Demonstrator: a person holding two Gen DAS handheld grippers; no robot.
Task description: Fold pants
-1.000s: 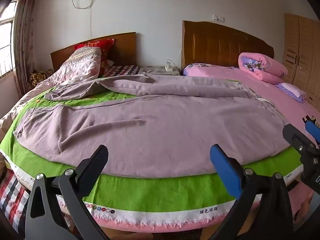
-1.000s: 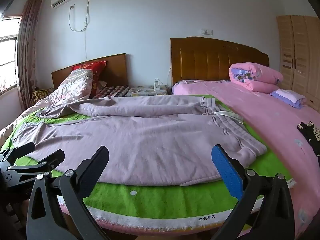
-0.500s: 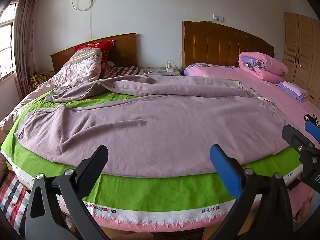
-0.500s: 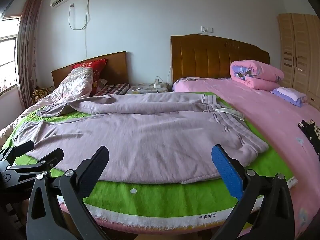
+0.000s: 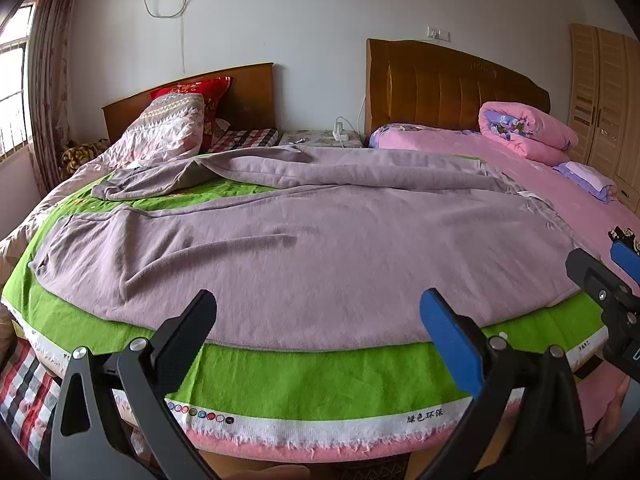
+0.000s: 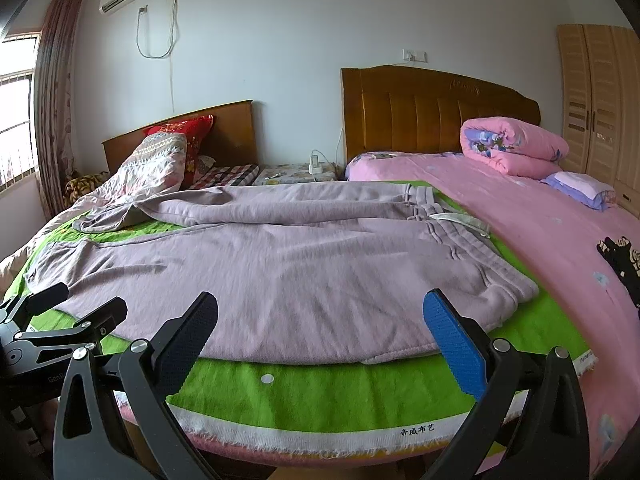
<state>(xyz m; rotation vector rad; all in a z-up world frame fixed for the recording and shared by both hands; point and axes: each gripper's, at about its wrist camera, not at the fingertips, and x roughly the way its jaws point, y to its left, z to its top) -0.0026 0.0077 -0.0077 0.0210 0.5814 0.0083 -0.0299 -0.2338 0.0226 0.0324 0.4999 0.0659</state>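
Bedroom, two beds pushed together; a green cloth [image 5: 320, 376] is spread across the near edge as the work surface. Far left, a patterned quilt [image 5: 168, 132] and red pillow [image 5: 200, 92] are seen against the left headboard.

The pants [image 5: 320, 248], mauve fleece, are laid flat on the green cloth, lengthwise across the view: leg cuffs at the left, waistband [image 6: 456, 220] at the right. The far leg is bunched and twisted toward the quilt; the near leg is spread with shallow wrinkles. No fold is made yet.

The left gripper [image 5: 320, 328] is held above the near hem around mid-leg, jaws spread wide, nothing between them. The right gripper [image 6: 320, 328] is poised near the waistband end, jaws likewise spread and empty, no cloth contacted.

Change over the last second: small. Both views are shifted slightly up and in, with the pants sitting a bit lower and larger in frame; the cloth itself is not disturbed. Read as an approach being set up, not a grasp.

Implication: task is judged at the start. A pinch on the near edge is likely needed next, or the far leg brought over onto the near one. The twisted far leg may drag unevenly when lifted.

Far right, a rolled pink quilt [image 6: 516, 148] and wardrobe [image 6: 600, 100] are clear of the work.
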